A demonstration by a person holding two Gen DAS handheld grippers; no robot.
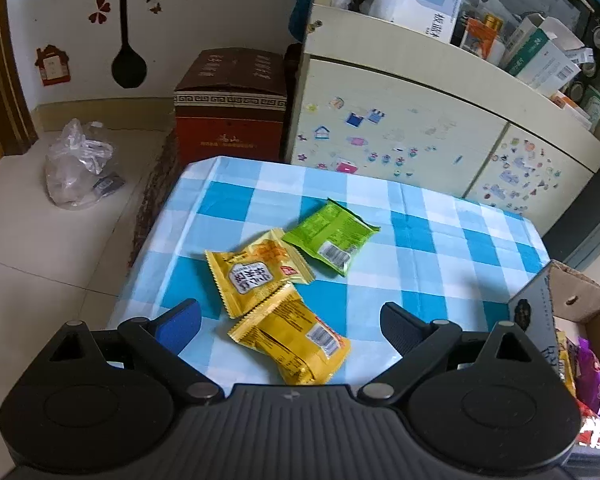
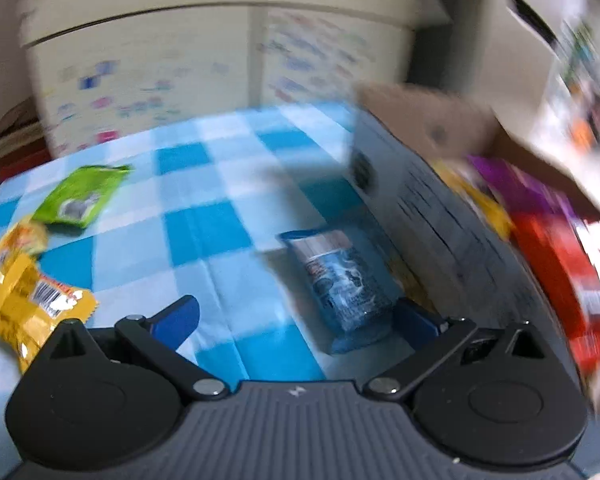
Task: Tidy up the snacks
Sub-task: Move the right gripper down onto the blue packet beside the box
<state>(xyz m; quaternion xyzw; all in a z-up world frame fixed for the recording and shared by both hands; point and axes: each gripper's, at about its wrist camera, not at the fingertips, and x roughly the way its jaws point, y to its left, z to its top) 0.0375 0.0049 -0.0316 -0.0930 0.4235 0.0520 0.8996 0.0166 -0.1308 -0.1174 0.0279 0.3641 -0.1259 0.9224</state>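
On the blue-and-white checked tablecloth (image 1: 440,240) lie two yellow snack packets (image 1: 256,272) (image 1: 292,340) and a green packet (image 1: 332,236). My left gripper (image 1: 290,312) hovers open over the nearer yellow packet, its pads not touching it. The right wrist view is blurred. It shows a blue packet (image 2: 340,280) lying on the cloth between the wide-open fingers of my right gripper (image 2: 296,308), close to the right finger and beside the grey wall of the snack box (image 2: 440,208). The green packet (image 2: 80,196) and the yellow packets (image 2: 20,292) lie at the left.
The snack box (image 1: 536,312) has cardboard flaps and holds purple (image 2: 532,196) and red (image 2: 556,264) packets. Beyond the table stands a stickered cabinet (image 1: 400,128). A brown-red carton (image 1: 230,112) sits beside it, and a plastic bag (image 1: 76,164) lies on the floor at left.
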